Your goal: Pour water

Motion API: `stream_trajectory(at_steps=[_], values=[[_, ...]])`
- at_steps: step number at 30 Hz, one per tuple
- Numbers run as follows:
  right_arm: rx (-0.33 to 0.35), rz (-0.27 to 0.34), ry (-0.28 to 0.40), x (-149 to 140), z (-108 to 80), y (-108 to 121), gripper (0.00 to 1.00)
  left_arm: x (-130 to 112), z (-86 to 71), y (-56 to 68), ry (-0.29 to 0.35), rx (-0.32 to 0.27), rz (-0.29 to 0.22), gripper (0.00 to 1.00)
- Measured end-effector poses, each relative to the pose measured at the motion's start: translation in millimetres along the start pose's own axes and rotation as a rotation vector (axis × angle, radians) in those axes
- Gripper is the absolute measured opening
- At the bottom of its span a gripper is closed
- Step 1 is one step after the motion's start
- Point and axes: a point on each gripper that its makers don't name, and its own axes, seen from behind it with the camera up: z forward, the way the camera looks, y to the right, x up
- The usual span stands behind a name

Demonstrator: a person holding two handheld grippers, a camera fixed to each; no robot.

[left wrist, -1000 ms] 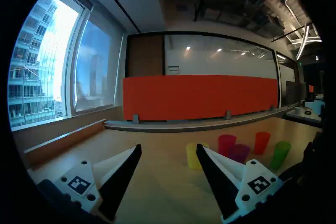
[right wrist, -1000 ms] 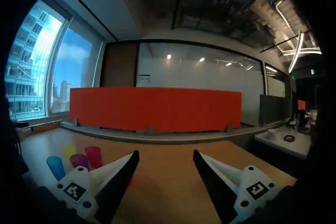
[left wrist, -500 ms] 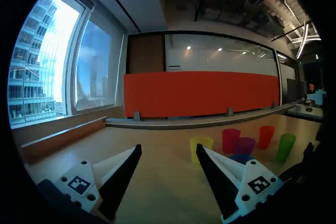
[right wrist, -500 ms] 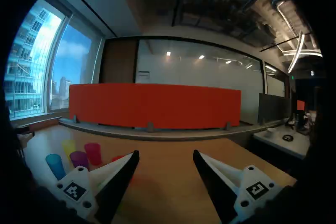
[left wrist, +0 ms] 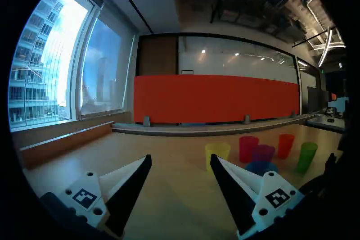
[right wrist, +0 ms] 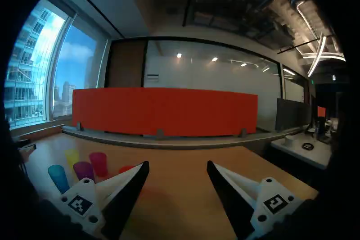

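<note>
Wooden table [left wrist: 171, 150], broad surface around clustered coloured cups [left wrist: 262, 152]

Left tongs [left wrist: 180, 158], right tongs [right wrist: 177, 164]: white wedge shapes, black inner faces, square coded markers [left wrist: 84, 197], screw holes [left wrist: 97, 211].

Cups [left wrist: 262, 152] beyond spread hand-held gripper [left wrist: 180, 170]

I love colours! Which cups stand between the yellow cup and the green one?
In the left gripper view: a pink cup, a purple cup, a blue cup and a red cup.
</note>
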Motion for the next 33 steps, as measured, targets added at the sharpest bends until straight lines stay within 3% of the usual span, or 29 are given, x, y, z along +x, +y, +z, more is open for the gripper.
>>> stream_trajectory(at_steps=[12,33], values=[[0.0,0.027,-0.002,-3.1,-1.9,2.8,0.99,0.7,-2.0,-0.6,0.002,0.005,0.006,0.96],[0.005,-0.001,0.042,3.3,-7.1,7.3,0.99,-1.8,-1.9,0.5,-0.001,0.002,0.006,0.97]])
